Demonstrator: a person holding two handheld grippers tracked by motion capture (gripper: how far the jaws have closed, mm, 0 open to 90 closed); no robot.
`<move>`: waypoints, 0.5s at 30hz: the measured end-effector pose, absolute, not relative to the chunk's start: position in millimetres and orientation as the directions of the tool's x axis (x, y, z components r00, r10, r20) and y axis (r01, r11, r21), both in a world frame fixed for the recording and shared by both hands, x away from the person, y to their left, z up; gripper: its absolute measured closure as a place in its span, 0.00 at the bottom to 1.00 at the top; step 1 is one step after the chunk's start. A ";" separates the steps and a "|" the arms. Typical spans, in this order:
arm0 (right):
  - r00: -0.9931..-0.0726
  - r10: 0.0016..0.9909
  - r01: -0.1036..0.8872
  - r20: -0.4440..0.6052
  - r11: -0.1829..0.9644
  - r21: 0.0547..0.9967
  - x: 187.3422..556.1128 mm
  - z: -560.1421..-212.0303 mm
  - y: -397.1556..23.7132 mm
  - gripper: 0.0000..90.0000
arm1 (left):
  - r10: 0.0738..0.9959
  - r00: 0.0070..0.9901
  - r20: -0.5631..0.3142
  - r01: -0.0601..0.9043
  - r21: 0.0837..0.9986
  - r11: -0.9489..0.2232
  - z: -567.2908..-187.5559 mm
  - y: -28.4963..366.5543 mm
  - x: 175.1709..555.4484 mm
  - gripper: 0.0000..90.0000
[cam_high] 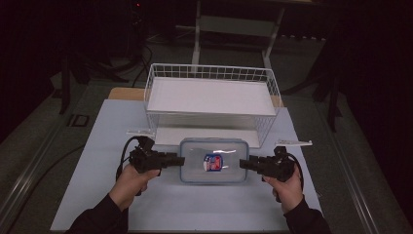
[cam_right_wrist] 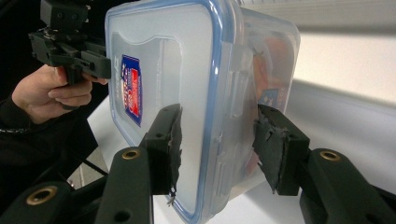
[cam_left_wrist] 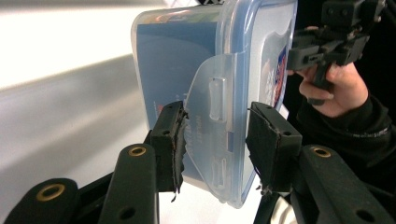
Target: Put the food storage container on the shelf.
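A clear plastic food container with a blue-rimmed snap-on lid sat flat on the white counter, just in front of the white wire basket. Its lid was on, and a small red, white and blue label showed near the middle of the top. At its left end a translucent locking flap stood out from the side wall, and something orange and blue showed dimly through the wall at the right end.

Lidded box sits between left claw and right claw.
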State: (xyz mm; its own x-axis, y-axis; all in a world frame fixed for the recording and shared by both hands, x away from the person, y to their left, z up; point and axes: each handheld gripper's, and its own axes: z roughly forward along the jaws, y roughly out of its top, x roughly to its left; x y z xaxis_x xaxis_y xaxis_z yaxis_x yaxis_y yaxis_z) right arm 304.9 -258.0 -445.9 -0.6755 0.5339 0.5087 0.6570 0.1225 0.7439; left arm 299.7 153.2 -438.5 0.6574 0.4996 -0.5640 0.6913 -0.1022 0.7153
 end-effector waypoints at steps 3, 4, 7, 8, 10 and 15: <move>-0.686 0.533 0.637 0.495 0.113 0.762 307.0 -427.8 -256.3 0.58 | 0.501 0.666 -0.552 0.676 0.731 -0.093 -424.5 154.5 301.3 0.64; -0.689 0.532 0.632 0.492 0.110 0.767 307.6 -423.2 -255.9 0.58 | 0.500 0.671 -0.548 0.670 0.737 -0.091 -420.0 154.8 302.0 0.64; -0.701 0.530 0.613 0.476 0.107 0.783 309.9 -410.0 -255.6 0.58 | 0.497 0.679 -0.540 0.658 0.748 -0.086 -407.9 155.7 304.5 0.64; -0.704 0.531 0.605 0.471 0.103 0.789 310.7 -404.7 -255.3 0.58 | 0.496 0.682 -0.538 0.655 0.751 -0.085 -403.6 156.0 305.7 0.64; -0.712 0.532 0.589 0.458 0.097 0.802 312.8 -394.3 -254.9 0.58 | 0.495 0.687 -0.533 0.646 0.760 -0.078 -394.3 156.7 308.1 0.64; -0.721 0.532 0.563 0.445 0.074 0.823 321.3 -370.2 -254.6 0.59 | 0.498 0.700 -0.511 0.619 0.782 -0.068 -371.1 156.8 316.1 0.64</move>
